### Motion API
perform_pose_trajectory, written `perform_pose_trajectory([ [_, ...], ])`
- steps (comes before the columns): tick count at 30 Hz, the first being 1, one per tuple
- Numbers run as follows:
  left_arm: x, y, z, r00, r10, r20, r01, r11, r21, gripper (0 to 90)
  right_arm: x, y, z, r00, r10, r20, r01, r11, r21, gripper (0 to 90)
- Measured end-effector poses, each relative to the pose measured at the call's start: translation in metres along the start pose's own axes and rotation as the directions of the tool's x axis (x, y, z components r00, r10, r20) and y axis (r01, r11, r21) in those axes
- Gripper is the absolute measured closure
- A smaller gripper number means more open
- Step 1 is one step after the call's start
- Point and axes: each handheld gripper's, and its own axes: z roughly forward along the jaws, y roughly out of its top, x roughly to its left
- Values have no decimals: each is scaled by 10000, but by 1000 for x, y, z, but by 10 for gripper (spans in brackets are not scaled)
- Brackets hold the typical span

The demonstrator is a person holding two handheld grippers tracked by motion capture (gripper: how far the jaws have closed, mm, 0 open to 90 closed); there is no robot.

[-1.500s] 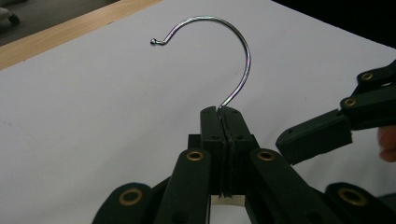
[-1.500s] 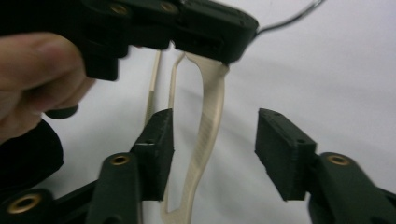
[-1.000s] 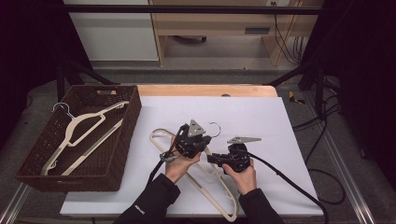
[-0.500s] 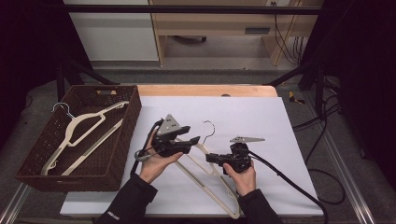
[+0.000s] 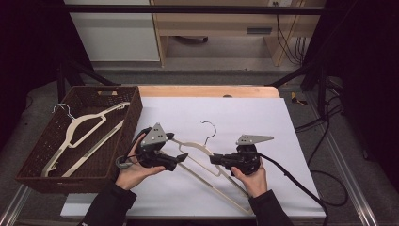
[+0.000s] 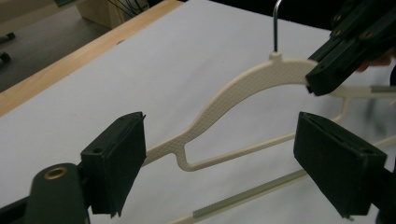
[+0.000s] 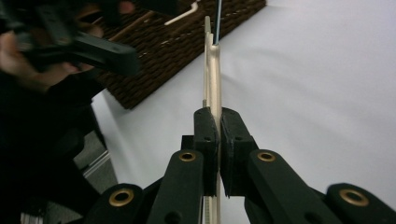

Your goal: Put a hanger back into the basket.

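Observation:
A cream hanger [image 5: 195, 147] with a metal hook is held above the white table sheet [image 5: 244, 113]. My right gripper [image 5: 216, 160] comes in from the right and is shut on the hanger's shoulder beside the hook. In the right gripper view the pads of my right gripper [image 7: 218, 126] pinch the hanger [image 7: 215, 79] edge-on. My left gripper [image 5: 178, 161] is at the hanger's left arm and its jaws have just been opening. In the left gripper view my left gripper [image 6: 217, 154] stands wide, and the hanger [image 6: 243, 93] passes between the jaws with neither pad pressing on it.
A brown wicker basket [image 5: 135, 110] stands at the table's left edge with cream hangers [image 5: 84, 127] lying in it. A black cable [image 5: 291, 179] trails from the right gripper over the table's right side. A wooden strip [image 5: 207, 91] borders the far edge.
My left gripper was shut on the hanger, then let go, opened and drew back to the left. My right gripper stayed shut on the hanger and rose slightly with it.

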Motion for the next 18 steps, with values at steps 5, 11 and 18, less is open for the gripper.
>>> perform_pose_trajectory([
  [5,-5,0,7,9971,619,442,-635,9973,378,334,8,3,-3,9988,-441,-233,446,9988,194,870],
  [11,-7,0,16,9933,936,680,-991,9917,825,465,12,3,-2,9955,-757,-578,786,9956,504,870],
  [18,-12,0,14,9878,1265,906,-1357,9854,1029,638,13,3,0,9940,-868,-672,925,9920,859,867],
])
